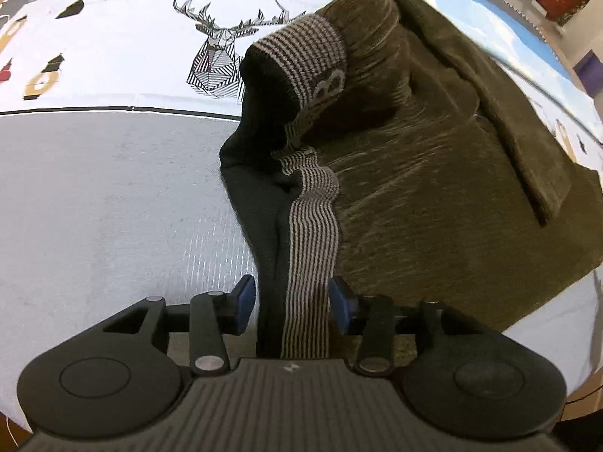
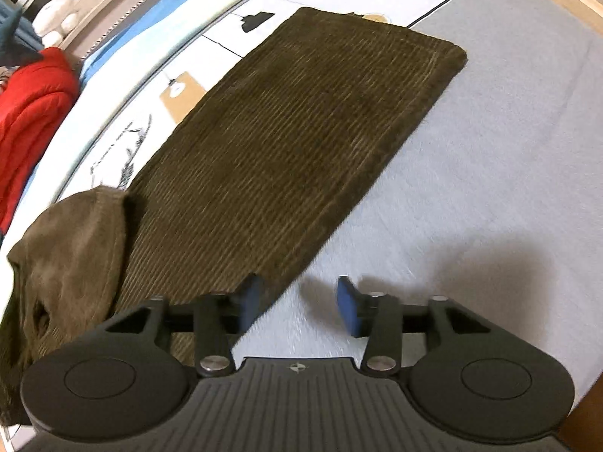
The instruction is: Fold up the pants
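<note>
The pants [image 1: 433, 158] are dark olive-brown corduroy, lying on the bed below me, partly folded. Their striped grey-and-black knit waistband [image 1: 311, 226] is turned out and rumpled, showing the dark inner lining, and runs toward me. One leg [image 2: 301, 143] lies flat and straight, its hem squared off.

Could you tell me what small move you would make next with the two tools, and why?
Probably close the left tool on the striped waistband between its open pads, since that end of the brown pants is bunched and turned inside out, while the leg lies flat. The right tool is open over bare sheet beside the leg's edge, holding nothing.
</note>
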Demonstrator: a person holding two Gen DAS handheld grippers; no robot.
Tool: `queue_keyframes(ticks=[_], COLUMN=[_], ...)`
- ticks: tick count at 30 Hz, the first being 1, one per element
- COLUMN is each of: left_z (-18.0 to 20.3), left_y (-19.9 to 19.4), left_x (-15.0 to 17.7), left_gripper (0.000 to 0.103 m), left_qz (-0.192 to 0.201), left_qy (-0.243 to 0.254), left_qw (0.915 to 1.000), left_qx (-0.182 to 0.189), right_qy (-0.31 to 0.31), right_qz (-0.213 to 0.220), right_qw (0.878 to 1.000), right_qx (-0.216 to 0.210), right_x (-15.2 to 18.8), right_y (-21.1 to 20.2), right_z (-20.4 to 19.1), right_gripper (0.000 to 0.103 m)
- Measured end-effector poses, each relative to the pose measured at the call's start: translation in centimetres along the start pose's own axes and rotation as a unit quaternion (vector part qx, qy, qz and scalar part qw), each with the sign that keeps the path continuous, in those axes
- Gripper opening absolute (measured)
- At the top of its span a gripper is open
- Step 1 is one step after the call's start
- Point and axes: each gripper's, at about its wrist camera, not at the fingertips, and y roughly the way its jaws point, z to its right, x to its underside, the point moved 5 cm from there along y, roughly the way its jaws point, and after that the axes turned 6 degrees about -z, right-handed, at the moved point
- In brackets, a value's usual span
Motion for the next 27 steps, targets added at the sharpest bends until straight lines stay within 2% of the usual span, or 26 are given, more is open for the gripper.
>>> queue_keyframes(ticks=[2,4,9,10,11,12,14,17,19,22,27], left_z=[-0.1,0.1,1.4,1.8,2.1,2.4,2.6,2.6,2.8,2.3,1.0], left_y=[0.9,1.8,4.1,4.4,4.6,4.6,4.3,3.5,2.5,0.6,-1.7], left_x=[-0.1,-0.6,-0.9,-0.9,-1.0,-1.1,-1.2,-1.2,-1.0,-0.4,1.9], left_gripper=[0.065,0.072,0.072,0.068,0.061,0.057,0.04,0.03,0.027,0.024,0.023], left_qz=[-0.009,-0.02,-0.046,-0.044,-0.042,-0.039,-0.03,-0.022,-0.013,0.008,0.03], left_qy=[-0.003,0.003,0.044,0.056,0.065,0.072,0.083,0.082,0.076,0.067,0.097], left_qw=[1.0,0.9998,0.9978,0.9971,0.9966,0.9962,0.9957,0.996,0.9967,0.9975,0.9938], left_qx=[-0.001,-0.007,-0.02,-0.025,-0.028,-0.029,-0.03,-0.027,-0.024,-0.02,-0.045], right_qy=[0.02,0.043,0.048,0.042,0.039,0.041,0.052,0.046,0.039,0.037,0.021], right_qz=[-0.007,-0.011,0.003,0.008,0.014,0.018,0.021,0.035,0.043,0.032,-0.035], right_qw=[1.0,0.999,0.999,0.999,0.999,0.998,0.998,0.998,0.998,0.999,0.999], right_qx=[0.0,0.005,0.019,0.023,0.028,0.034,0.025,0.014,0.01,0.002,0.027], right_x=[-0.6,-0.9,-1.9,-2.1,-2.2,-2.3,-2.3,-2.2,-1.7,-0.1,3.9], right_y=[1.2,2.1,3.4,3.5,3.6,3.6,3.3,1.8,0.4,-1.4,-3.0], right_z=[0.1,0.3,-0.3,-0.5,-0.6,-0.5,0.0,0.1,0.5,1.5,4.1], right_gripper=[0.051,0.051,0.052,0.046,0.022,0.011,0.008,0.007,0.007,0.006,0.006])
